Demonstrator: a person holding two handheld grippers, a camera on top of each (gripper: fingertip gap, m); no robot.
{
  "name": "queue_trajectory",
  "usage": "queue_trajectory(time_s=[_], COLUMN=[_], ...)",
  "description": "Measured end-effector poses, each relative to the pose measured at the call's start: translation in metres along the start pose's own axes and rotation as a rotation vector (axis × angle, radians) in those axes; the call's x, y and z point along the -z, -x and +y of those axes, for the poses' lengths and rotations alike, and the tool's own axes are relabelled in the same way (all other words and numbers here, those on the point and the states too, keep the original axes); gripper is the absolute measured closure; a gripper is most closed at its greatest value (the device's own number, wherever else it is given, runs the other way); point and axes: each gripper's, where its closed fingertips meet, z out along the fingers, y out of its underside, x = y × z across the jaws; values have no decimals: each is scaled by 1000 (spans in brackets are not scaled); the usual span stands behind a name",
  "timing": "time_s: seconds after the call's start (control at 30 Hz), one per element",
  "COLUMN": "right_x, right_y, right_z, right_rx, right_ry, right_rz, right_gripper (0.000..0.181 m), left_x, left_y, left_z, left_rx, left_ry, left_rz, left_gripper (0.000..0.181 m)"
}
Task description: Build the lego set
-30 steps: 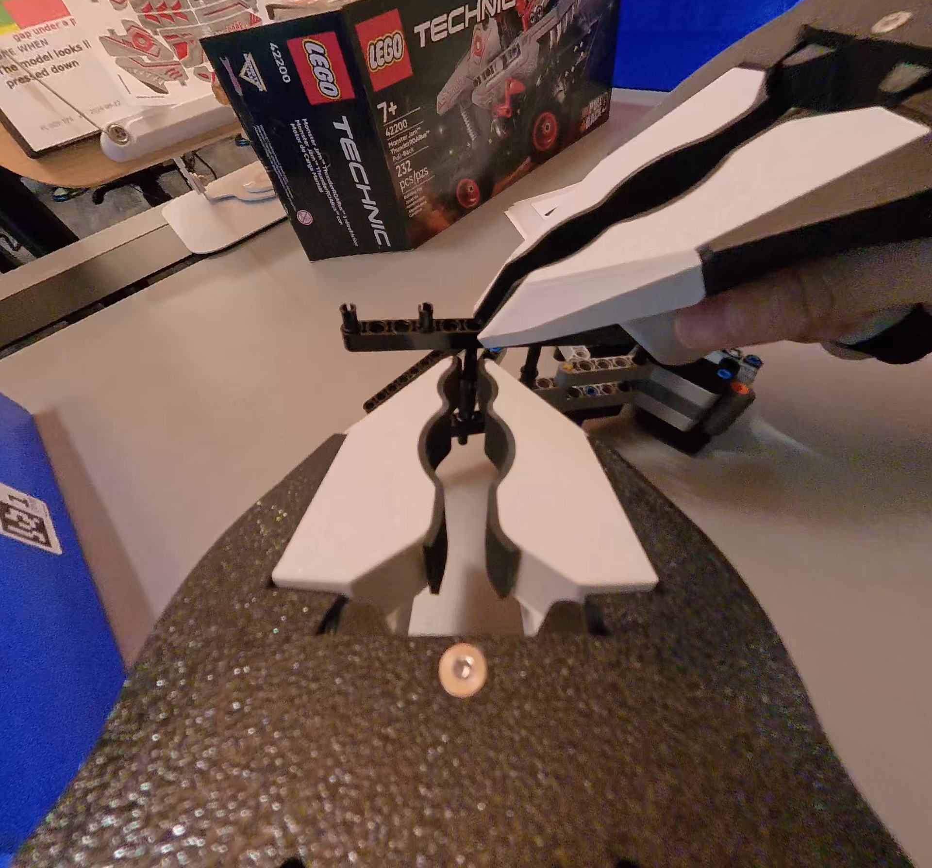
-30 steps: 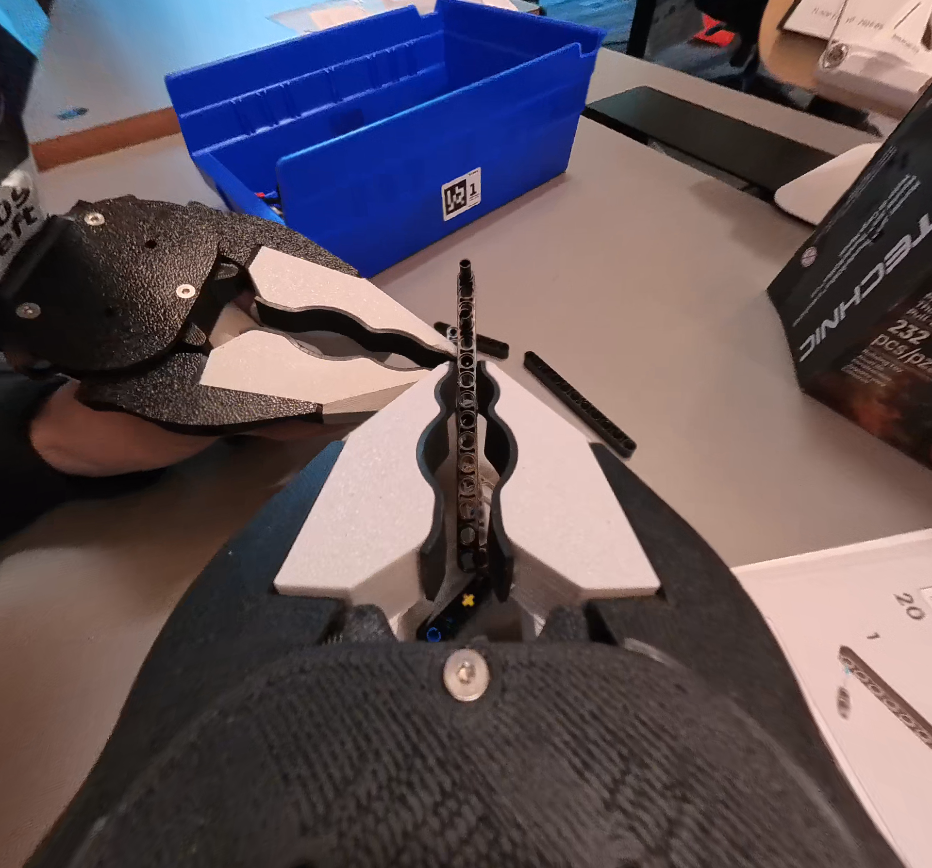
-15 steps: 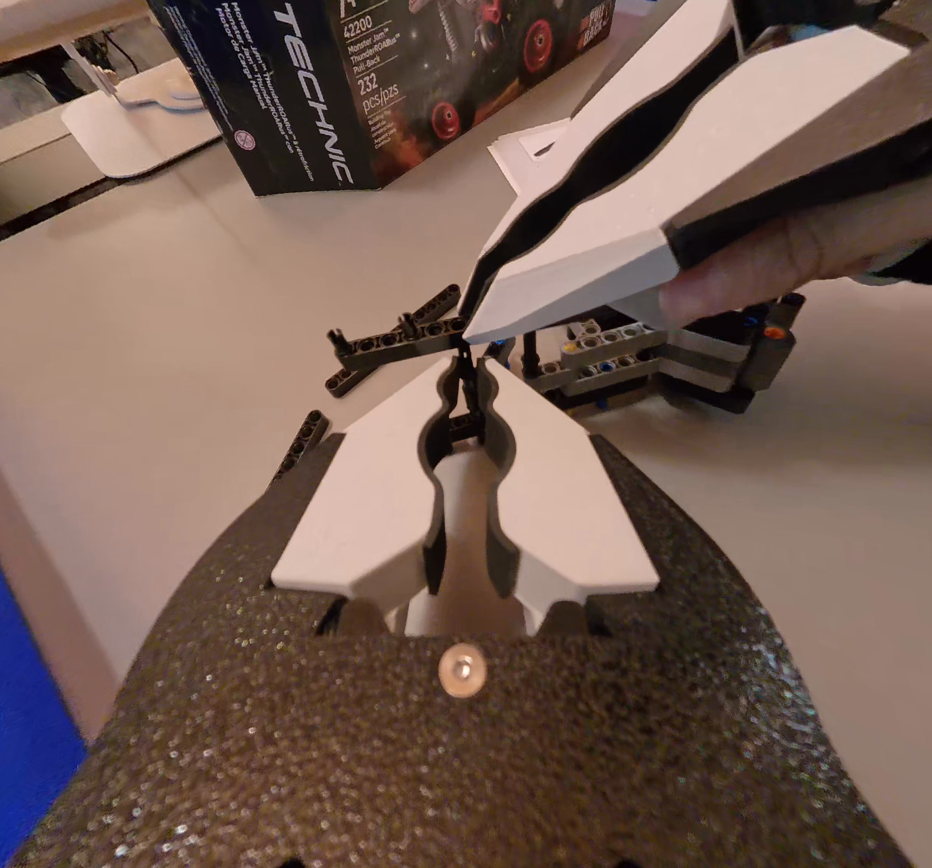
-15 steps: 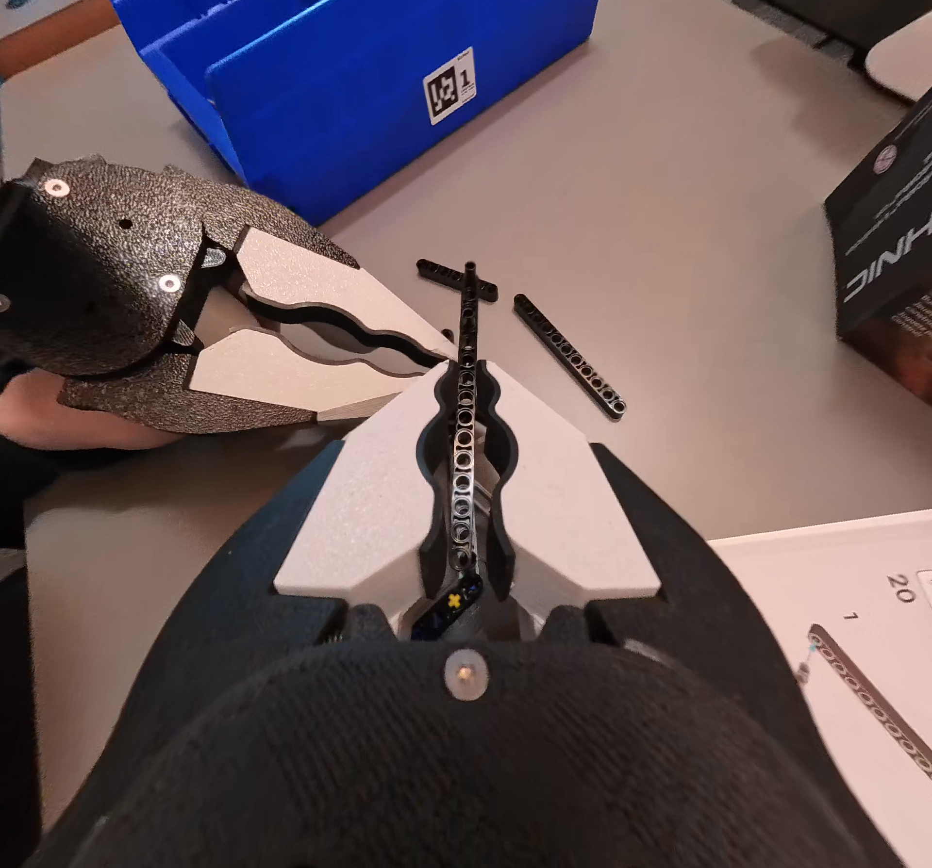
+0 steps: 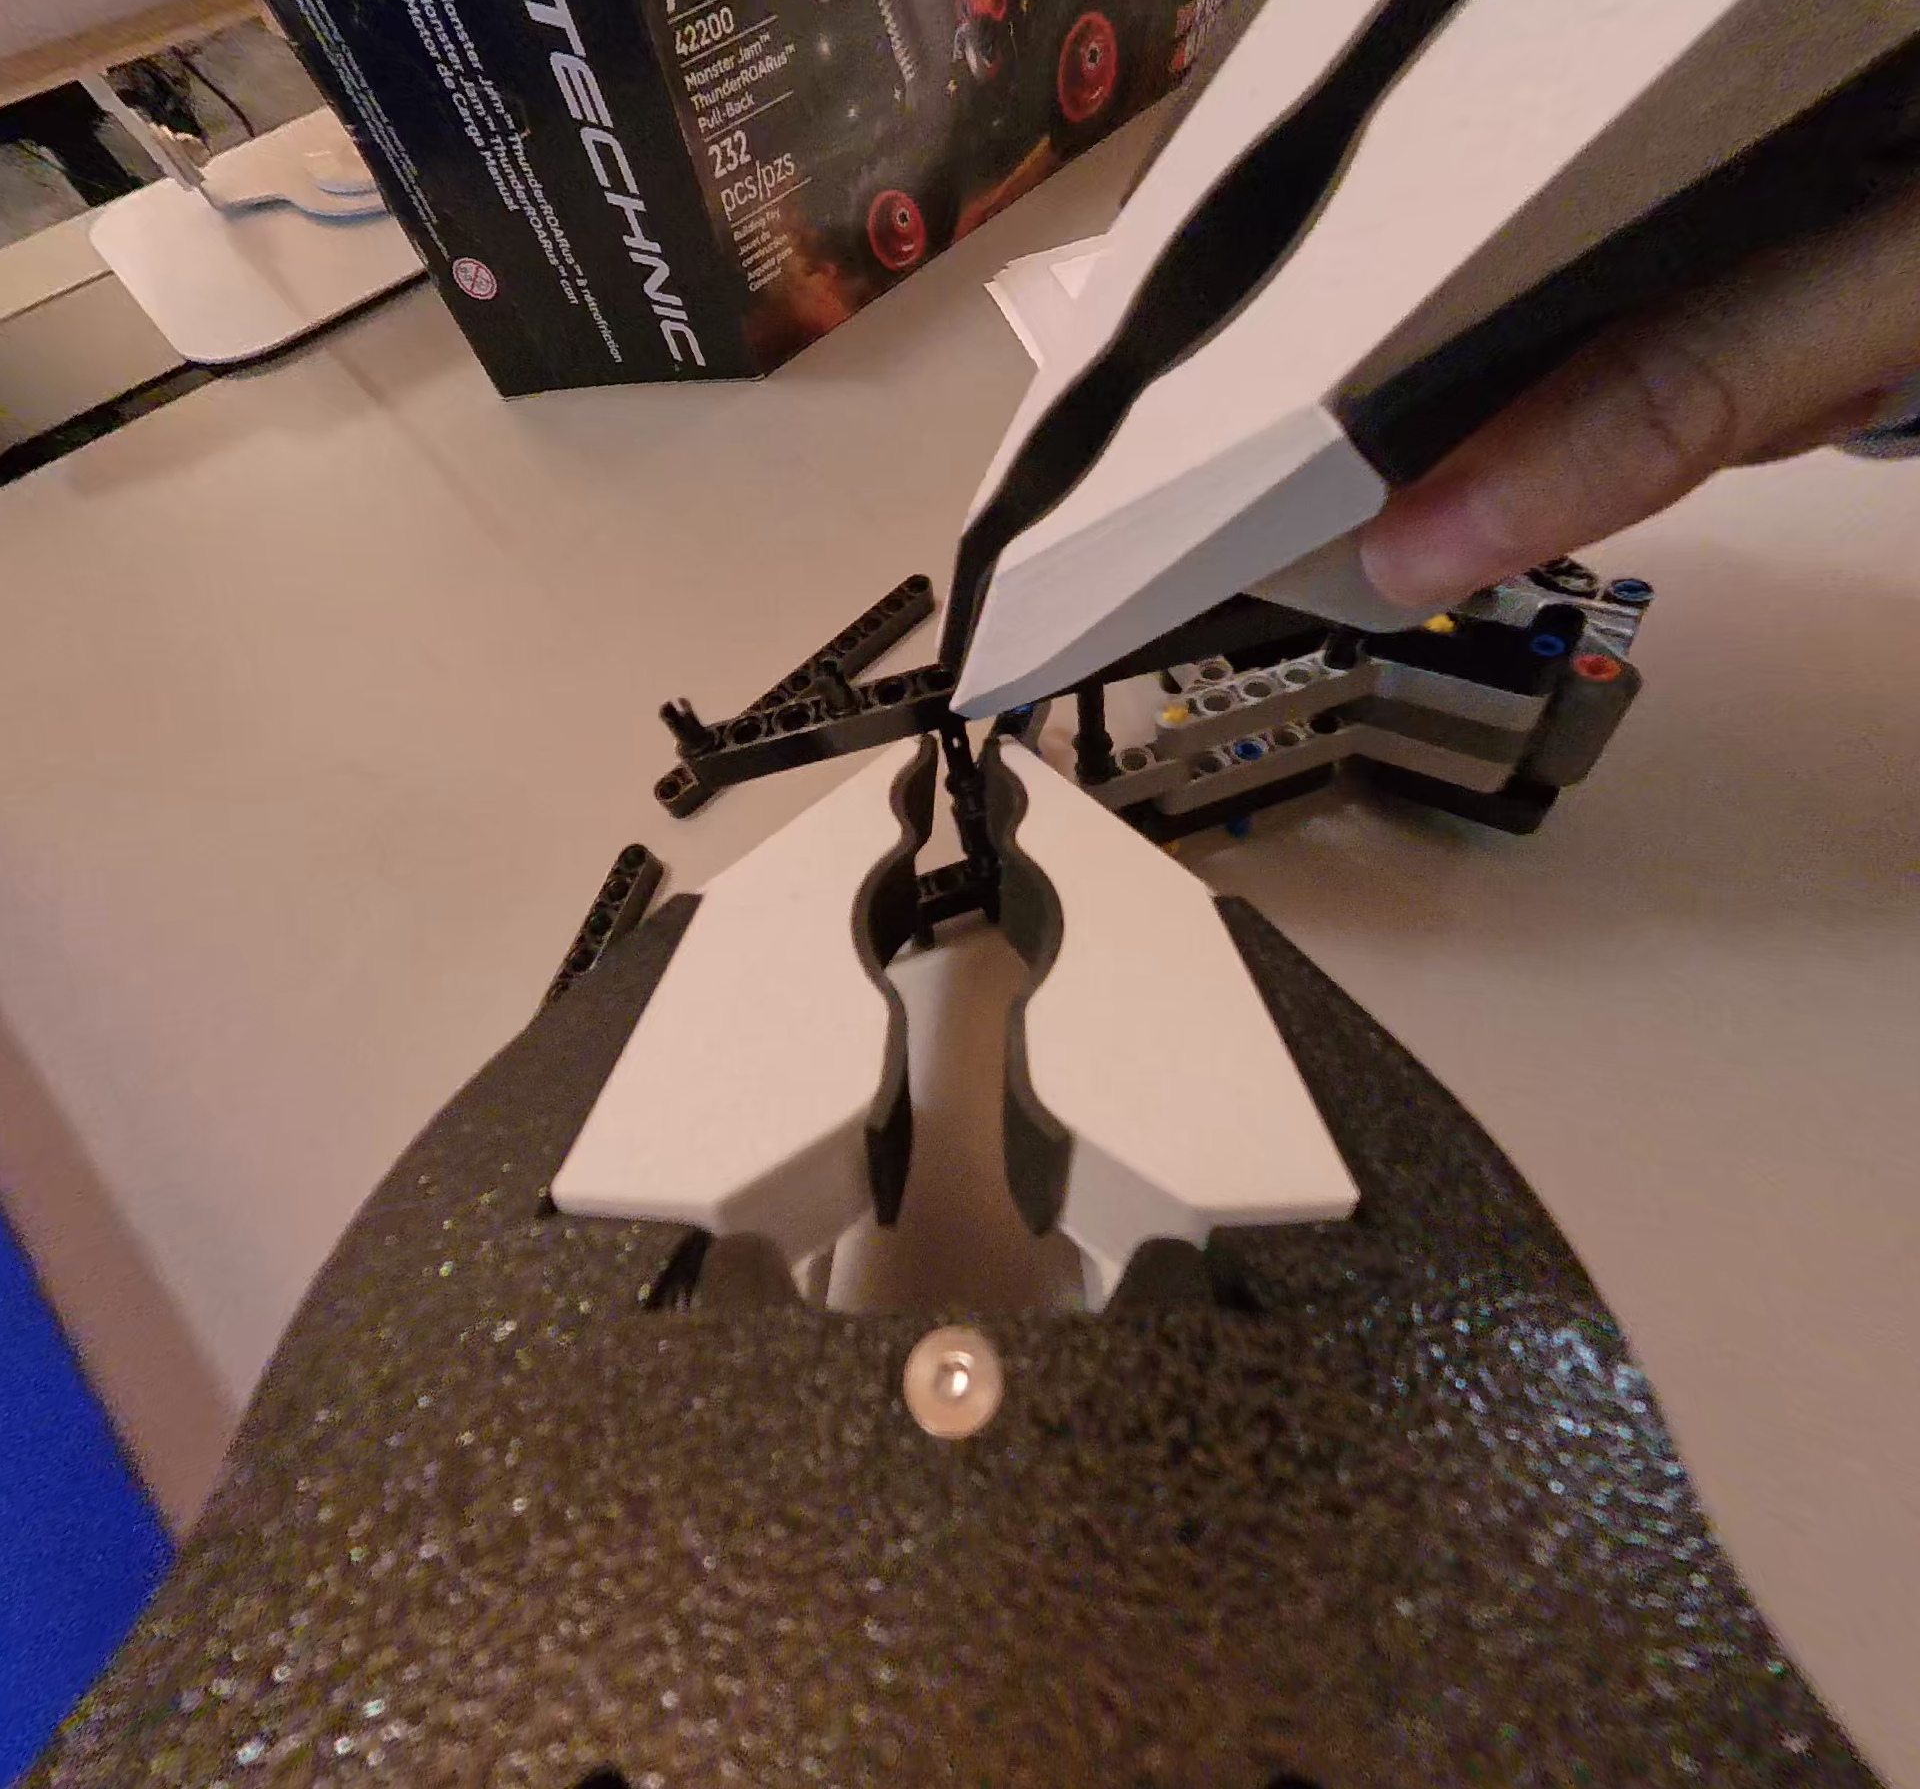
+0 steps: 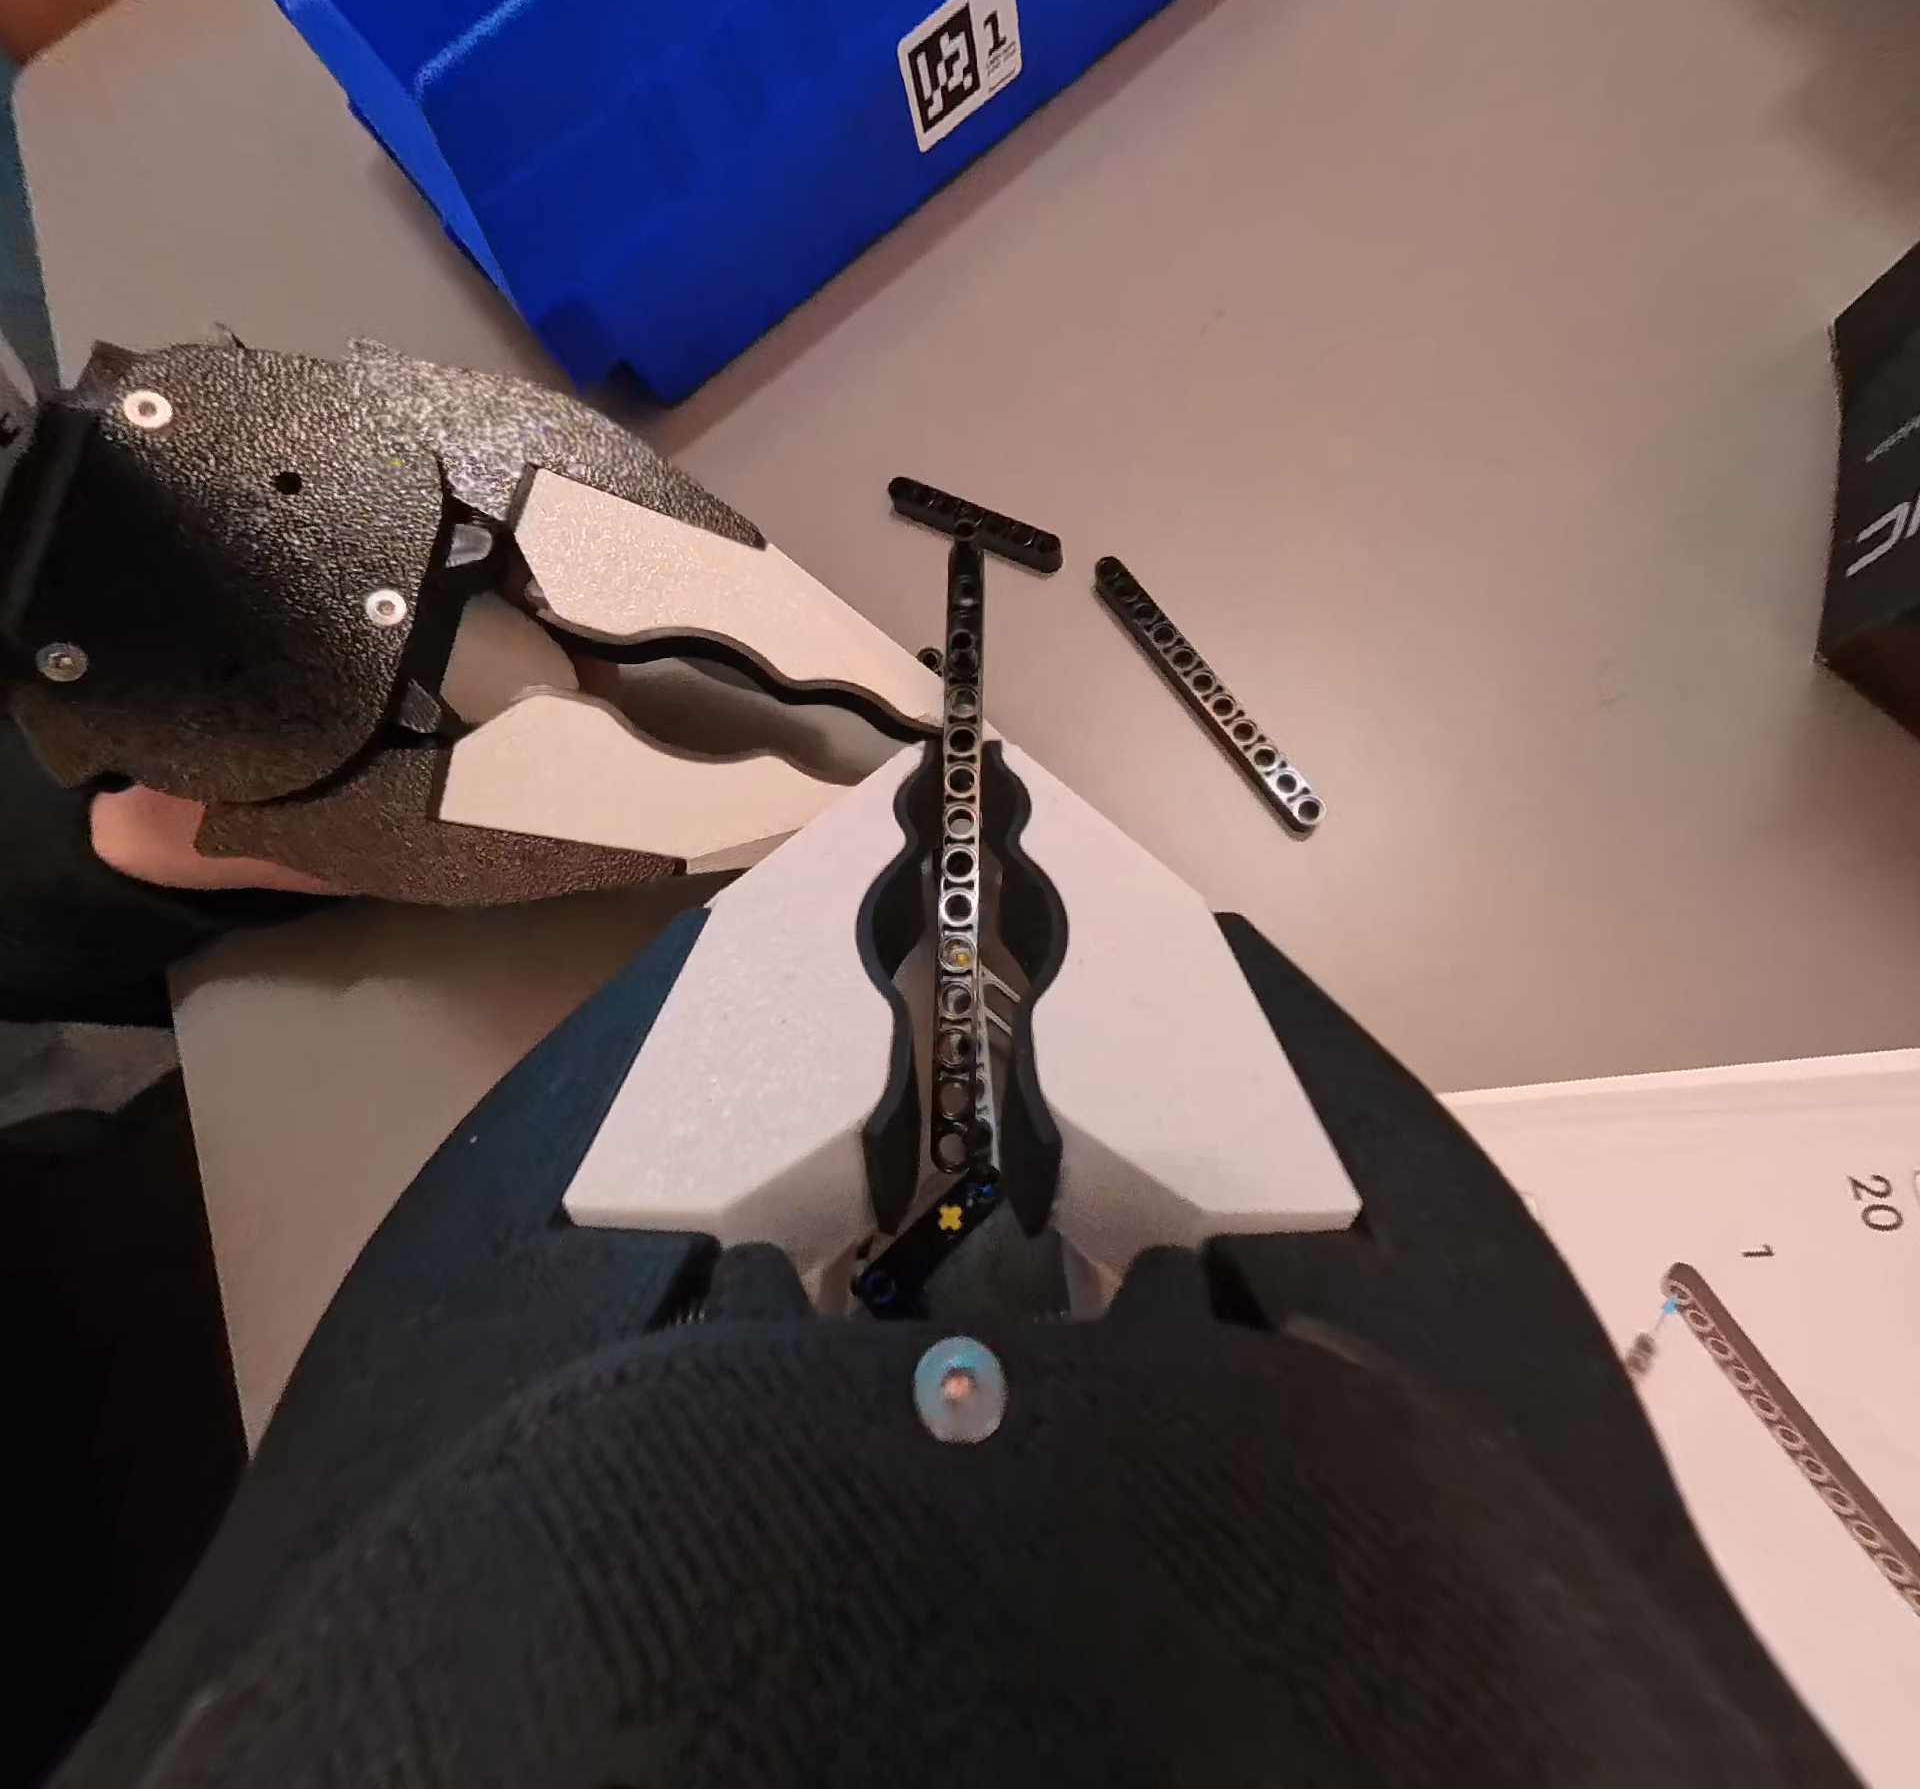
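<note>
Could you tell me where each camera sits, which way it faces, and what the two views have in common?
Left wrist view: sits on the left gripper, looking across the grey table toward the black product box; its jaws pinch a small black pin piece; a bare fingertip shows.
Right wrist view: sits on the right gripper, facing the blue plastic bin; its jaws clamp the long black holed beam.
Shared: both grippers, that beam, loose black beams.

We see the left gripper (image 5: 958, 771): speckled black shell, pale wedge fingers (image 5: 748, 1012) with wavy dark pads, one silver screw | right gripper (image 6: 961, 752): matching black shell, pale fingers (image 6: 1174, 1033), silver screw | dark sleeve (image 6: 62, 918) at our left wrist
</note>
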Motion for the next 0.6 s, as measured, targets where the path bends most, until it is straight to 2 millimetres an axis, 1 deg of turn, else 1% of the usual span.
queue_trajectory(time_s=[0.17, 0.23, 0.3, 0.33, 0.37, 0.43, 0.5, 0.53, 0.6], right_x=[0, 0, 1, 2, 2, 3, 4, 5, 7], right_y=[0, 1, 3, 4, 4, 8, 13, 16, 24], right_z=[0, 0, 2, 3, 3, 5, 7, 8, 13], right_rx=[29, 38, 59, 68, 71, 109, 130, 145, 177], right_ry=[1, -15, -18, -19, -21, -16, -13, -15, -13], right_rz=[-33, -45, -58, -60, -54, -54, -75, -98, -134], right_gripper=[175, 175, 176, 175, 175, 175, 175, 175, 176], left_x=[2, 6, 16, 24, 30, 41, 49, 52, 55], left_y=[1, 2, -1, 7, 10, 11, 10, 10, 5], left_z=[1, 1, 0, -2, -3, -1, -11, -16, -17], left_rx=[-45, -61, -112, -130, -161, -195, -186, -172, -163], left_ry=[-3, -14, -65, -98, -125, -139, -206, -240, -254], left_rz=[-35, -29, 22, 3, 27, 112, 178, 201, 261], left_gripper=[172, 167, 168, 173, 176, 166, 154, 151, 141])
